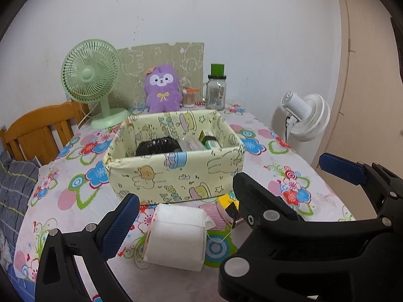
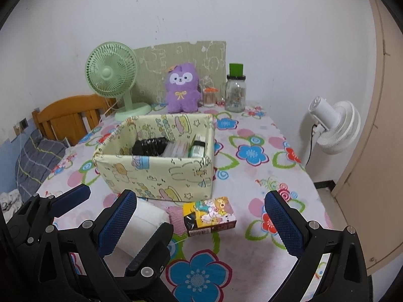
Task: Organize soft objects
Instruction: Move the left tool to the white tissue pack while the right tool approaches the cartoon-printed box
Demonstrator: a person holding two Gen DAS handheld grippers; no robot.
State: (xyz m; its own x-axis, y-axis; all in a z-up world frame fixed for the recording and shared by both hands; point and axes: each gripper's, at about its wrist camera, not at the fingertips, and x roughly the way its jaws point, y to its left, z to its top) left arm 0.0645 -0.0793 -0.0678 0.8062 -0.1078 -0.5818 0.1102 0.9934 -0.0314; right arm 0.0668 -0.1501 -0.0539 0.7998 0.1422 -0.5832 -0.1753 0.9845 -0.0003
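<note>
Through the left wrist camera I saw my left gripper (image 1: 181, 214) spread wide and holding nothing, its blue-padded fingers (image 1: 118, 226) either side of a white tissue pack (image 1: 176, 236) lying on the flowered tablecloth (image 1: 302, 201). Just behind the pack stood an open storage box (image 1: 176, 173) covered in pale yellow cartoon paper, with a black bundle (image 1: 158, 147) and small cartons inside. A yellow cartoon-printed packet (image 1: 229, 206) lay between box and tissue pack, partly hidden by my right gripper (image 1: 277, 176). Through the right wrist camera, my right gripper (image 2: 201, 219) was likewise wide open and empty, with the packet (image 2: 209, 215) lying on the cloth between its fingers and the tissue pack (image 2: 143, 226) at left. A purple plush toy (image 2: 181, 89), green desk fan (image 2: 110, 70) and glass jar (image 2: 235, 90) lined the far edge.
</note>
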